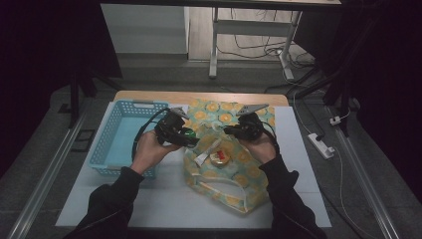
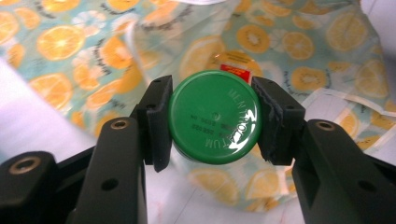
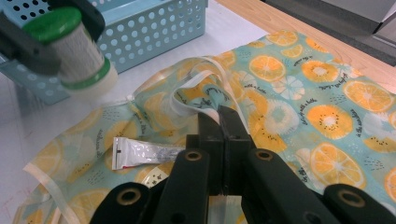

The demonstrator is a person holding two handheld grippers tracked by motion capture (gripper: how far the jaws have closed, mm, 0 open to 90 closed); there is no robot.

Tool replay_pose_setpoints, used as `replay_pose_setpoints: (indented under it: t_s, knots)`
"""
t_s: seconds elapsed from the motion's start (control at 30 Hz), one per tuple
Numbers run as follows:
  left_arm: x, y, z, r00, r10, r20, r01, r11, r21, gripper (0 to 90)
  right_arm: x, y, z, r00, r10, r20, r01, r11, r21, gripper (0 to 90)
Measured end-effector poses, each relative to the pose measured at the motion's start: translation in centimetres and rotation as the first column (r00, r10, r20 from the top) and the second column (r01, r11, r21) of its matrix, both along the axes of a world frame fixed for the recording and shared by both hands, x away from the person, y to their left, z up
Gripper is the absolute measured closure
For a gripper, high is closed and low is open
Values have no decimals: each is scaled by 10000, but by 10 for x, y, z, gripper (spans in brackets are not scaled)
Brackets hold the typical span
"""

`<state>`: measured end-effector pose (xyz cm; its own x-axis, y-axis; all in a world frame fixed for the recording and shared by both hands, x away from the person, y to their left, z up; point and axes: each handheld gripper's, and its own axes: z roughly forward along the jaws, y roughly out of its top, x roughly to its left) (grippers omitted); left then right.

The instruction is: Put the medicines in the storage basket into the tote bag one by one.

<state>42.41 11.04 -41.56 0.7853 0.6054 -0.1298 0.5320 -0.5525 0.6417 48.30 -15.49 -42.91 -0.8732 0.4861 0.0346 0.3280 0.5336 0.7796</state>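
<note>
My left gripper (image 1: 185, 133) is shut on a small jar (image 2: 214, 116) with a green lid, its pads pressing the lid's two sides. It holds the jar (image 3: 74, 51), white-bodied with a green band, in the air between the blue basket (image 1: 117, 134) and the fruit-print bag (image 1: 239, 174). My right gripper (image 3: 219, 119) is shut on the bag's pale handle strap (image 3: 196, 88) at the bag's opening and holds it up. Inside the open bag lie a white tube (image 3: 144, 153) and a small round tin (image 1: 219, 158).
The perforated blue basket (image 3: 154, 32) stands at the left on a white mat (image 1: 164, 204). Behind it runs the wooden table edge (image 1: 199, 95). A power strip (image 1: 321, 144) lies on the floor to the right.
</note>
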Motion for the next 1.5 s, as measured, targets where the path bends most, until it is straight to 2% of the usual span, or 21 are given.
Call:
replay_pose_setpoints:
  t_s: [0.13,0.53,0.63,0.8,1.07,1.23,1.33,1.5]
  knots:
    - [3,-15,-6,9994,-337,-21,337,9994,86,520,0,0,0,10000,-16,-18,16,10000,-22,895]
    - [15,-58,-25,9962,-866,-44,866,9961,155,520,1,0,0,10000,-46,39,46,10000,-36,894]
    - [18,-67,-31,9956,-933,-90,934,9956,82,520,1,0,0,10000,-14,75,14,10000,-30,894]
    - [24,-80,-40,9953,-967,-32,968,9951,223,520,1,0,0,10000,-59,44,59,10000,-48,895]
    - [31,-91,-51,9958,-910,122,905,9951,390,520,1,0,0,9999,-86,59,86,10000,-36,894]
    - [34,-93,-56,9971,-737,189,731,9967,348,520,1,0,-1,10000,-73,46,73,10000,-53,894]
    - [35,-94,-58,9973,-709,208,697,9963,511,520,1,0,-1,10000,-57,47,57,10000,-55,894]
    - [36,-95,-60,9966,-789,250,778,9961,423,517,1,0,-1,10000,-57,21,57,10000,-68,894]
